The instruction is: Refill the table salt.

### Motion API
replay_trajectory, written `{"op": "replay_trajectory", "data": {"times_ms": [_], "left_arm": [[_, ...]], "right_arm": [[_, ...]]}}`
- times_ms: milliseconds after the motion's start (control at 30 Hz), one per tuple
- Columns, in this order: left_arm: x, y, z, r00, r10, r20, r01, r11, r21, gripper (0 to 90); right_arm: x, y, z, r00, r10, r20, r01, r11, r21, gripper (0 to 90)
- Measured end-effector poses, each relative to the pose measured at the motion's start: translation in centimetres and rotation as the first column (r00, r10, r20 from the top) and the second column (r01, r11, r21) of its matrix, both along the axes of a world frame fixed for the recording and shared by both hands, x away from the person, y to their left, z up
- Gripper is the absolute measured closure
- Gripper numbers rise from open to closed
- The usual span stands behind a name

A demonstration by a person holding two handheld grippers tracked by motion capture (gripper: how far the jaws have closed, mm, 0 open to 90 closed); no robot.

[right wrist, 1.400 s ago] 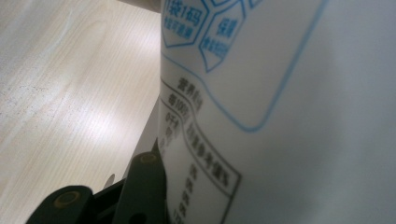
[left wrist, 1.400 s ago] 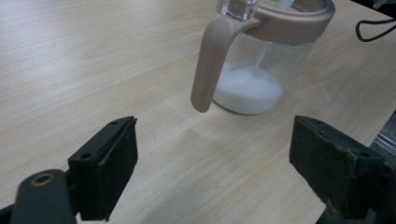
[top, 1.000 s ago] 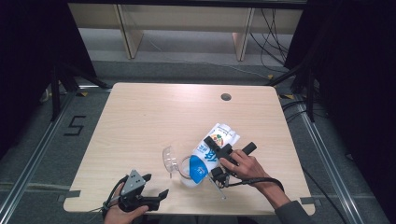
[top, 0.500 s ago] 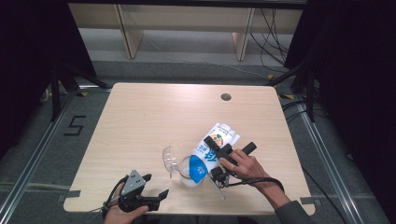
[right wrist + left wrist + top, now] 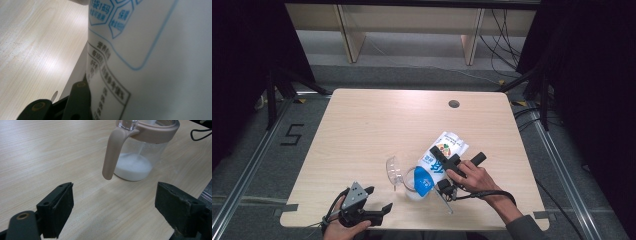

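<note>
A clear pitcher (image 5: 408, 179) with a beige rim and handle (image 5: 112, 152) stands near the table's front middle. A shallow pool of white milk (image 5: 133, 166) lies in its bottom, and its clear lid (image 5: 393, 169) is flipped up at its left. A white and blue milk carton (image 5: 438, 161) is tilted over it, its lower end at the pitcher's mouth. My right gripper (image 5: 451, 161) is shut on the carton (image 5: 150, 62), which presses against one black jaw. My left gripper (image 5: 378, 198) stays open at the front edge, left of the pitcher (image 5: 140, 157), with nothing between its jaws.
A round cable hole (image 5: 454, 104) sits in the wooden table (image 5: 377, 125) at the back right. A black cable (image 5: 492, 194) trails from the right gripper. Shelf legs (image 5: 346, 30) stand beyond the table's far edge, and dark curtains flank both sides.
</note>
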State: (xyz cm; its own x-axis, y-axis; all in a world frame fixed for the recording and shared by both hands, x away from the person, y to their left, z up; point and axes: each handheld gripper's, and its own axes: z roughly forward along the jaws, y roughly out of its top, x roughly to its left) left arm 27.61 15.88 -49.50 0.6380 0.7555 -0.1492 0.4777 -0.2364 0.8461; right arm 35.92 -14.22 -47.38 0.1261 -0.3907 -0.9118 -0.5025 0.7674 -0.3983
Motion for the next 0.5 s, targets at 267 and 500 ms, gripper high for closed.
{"op": "replay_trajectory", "data": {"times_ms": [267, 500], "left_arm": [[0.03, -0.02, 0.01, 1.0, 0.001, -0.001, -0.001, 1.0, 0.0, 15.0], [0.02, -0.01, -0.02, 1.0, 0.004, -0.004, -0.004, 1.0, 0.001, 15.0]], "right_arm": [[0.0, -0.02, 0.05, 1.0, 0.0, 0.0, 0.0, 1.0, 0.004, 65.4], [0.07, -0.09, 0.07, 1.0, -0.001, 0.004, 0.001, 1.0, 0.002, 65.7]]}}
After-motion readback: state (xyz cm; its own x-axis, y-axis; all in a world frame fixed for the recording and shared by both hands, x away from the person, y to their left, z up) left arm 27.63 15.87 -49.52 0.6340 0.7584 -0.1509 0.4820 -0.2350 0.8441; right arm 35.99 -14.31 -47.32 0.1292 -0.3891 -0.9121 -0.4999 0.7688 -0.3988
